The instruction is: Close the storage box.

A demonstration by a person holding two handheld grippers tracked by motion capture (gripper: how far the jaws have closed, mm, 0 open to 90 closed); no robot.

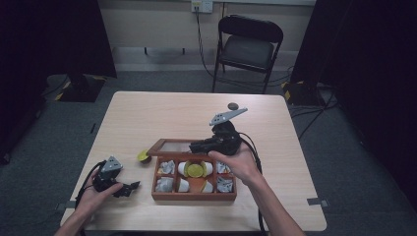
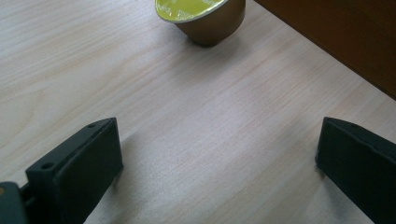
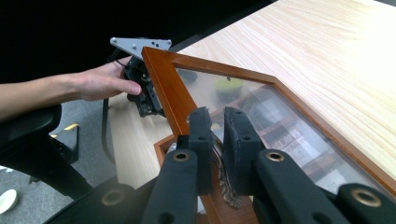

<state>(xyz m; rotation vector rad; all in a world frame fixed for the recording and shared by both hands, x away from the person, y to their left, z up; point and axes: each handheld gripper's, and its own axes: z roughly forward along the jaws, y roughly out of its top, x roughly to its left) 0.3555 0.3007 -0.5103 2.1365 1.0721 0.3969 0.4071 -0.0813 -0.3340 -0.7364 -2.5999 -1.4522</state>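
The person's left hand [image 1: 96,192] rests low at the near left, holding the left gripper [image 1: 129,187] level, its jaws spread wide with nothing between them. The right forearm reaches forward from the near edge; the right hand [image 1: 239,163] carries the right gripper [image 1: 195,146] raised, pointing leftward, its jaws pinched tight together.
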